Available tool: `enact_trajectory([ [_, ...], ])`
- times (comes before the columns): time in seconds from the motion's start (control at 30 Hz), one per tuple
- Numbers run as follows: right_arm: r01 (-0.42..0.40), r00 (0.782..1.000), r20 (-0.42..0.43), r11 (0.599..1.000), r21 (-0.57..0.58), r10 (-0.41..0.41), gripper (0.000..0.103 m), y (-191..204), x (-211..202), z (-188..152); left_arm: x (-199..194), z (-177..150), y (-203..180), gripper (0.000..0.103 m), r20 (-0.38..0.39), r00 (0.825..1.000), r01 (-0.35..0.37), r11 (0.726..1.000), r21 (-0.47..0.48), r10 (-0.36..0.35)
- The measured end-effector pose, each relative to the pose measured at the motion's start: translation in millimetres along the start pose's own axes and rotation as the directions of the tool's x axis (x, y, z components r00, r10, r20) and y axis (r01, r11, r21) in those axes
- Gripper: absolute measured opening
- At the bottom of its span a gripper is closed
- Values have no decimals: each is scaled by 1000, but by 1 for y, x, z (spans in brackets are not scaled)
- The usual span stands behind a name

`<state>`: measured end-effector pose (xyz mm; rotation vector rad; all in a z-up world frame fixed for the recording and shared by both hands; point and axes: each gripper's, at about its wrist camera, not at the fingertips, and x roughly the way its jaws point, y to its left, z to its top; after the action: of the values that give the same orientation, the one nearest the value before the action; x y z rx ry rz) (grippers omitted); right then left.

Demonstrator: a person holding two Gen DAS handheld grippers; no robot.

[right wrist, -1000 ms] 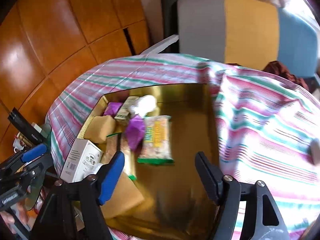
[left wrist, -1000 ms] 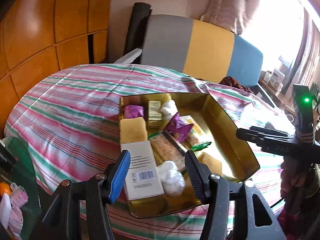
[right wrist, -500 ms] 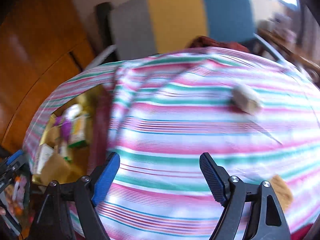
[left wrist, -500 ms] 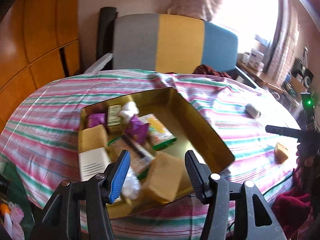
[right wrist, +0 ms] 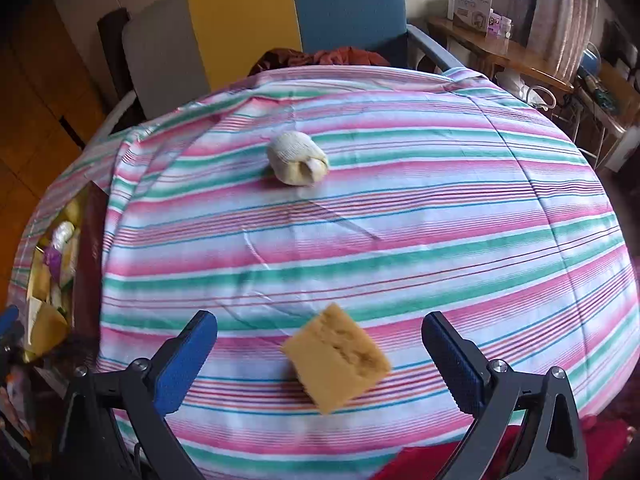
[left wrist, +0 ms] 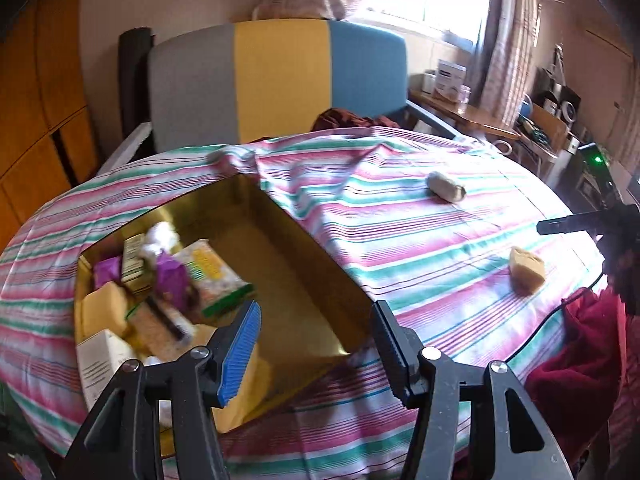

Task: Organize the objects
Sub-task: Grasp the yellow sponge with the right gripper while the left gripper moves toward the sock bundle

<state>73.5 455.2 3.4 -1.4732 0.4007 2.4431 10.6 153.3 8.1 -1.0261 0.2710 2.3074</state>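
Stripes, gold and sponge-yellow

The tablecloth (right wrist: 400, 216) runs in pink, green and white stripes — a tan-yellow sponge (right wrist: 338, 364) at 6 o'clock, a cream cloth roll (right wrist: 298, 158) toward 12. The tin tray (left wrist: 304, 312) is shiny gold; the chair back (left wrist: 280, 80) grey, yellow, blue — gripper pads (left wrist: 240, 354) bright blue.

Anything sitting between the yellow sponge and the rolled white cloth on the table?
Nothing: in the right wrist view, only bare striped tablecloth lies between the yellow sponge and the rolled white cloth.
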Motion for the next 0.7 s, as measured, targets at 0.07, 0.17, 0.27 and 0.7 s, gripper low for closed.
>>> enact_trajectory([
  [0.07, 6, 999, -37, 1000, -30, -7, 103, -5, 3, 0, 2, 1, -6, 58, -6, 1000, 11, 1000, 8, -11],
  [0.17, 9, 993, -119, 994, -107, -22, 103, 0, 17, -3, 5, 3, -15, 58, -14, 1000, 23, 999, 22, -23],
  [0.27, 18, 983, -176, 984, -176, -50, 103, 11, 31, -9, 8, 7, -22, 58, -17, 999, 32, 999, 40, -31],
  [0.7, 105, 958, -232, 957, -270, -171, 57, 21, 67, -22, 29, 24, -56, 58, -40, 998, 60, 991, 118, -55],
])
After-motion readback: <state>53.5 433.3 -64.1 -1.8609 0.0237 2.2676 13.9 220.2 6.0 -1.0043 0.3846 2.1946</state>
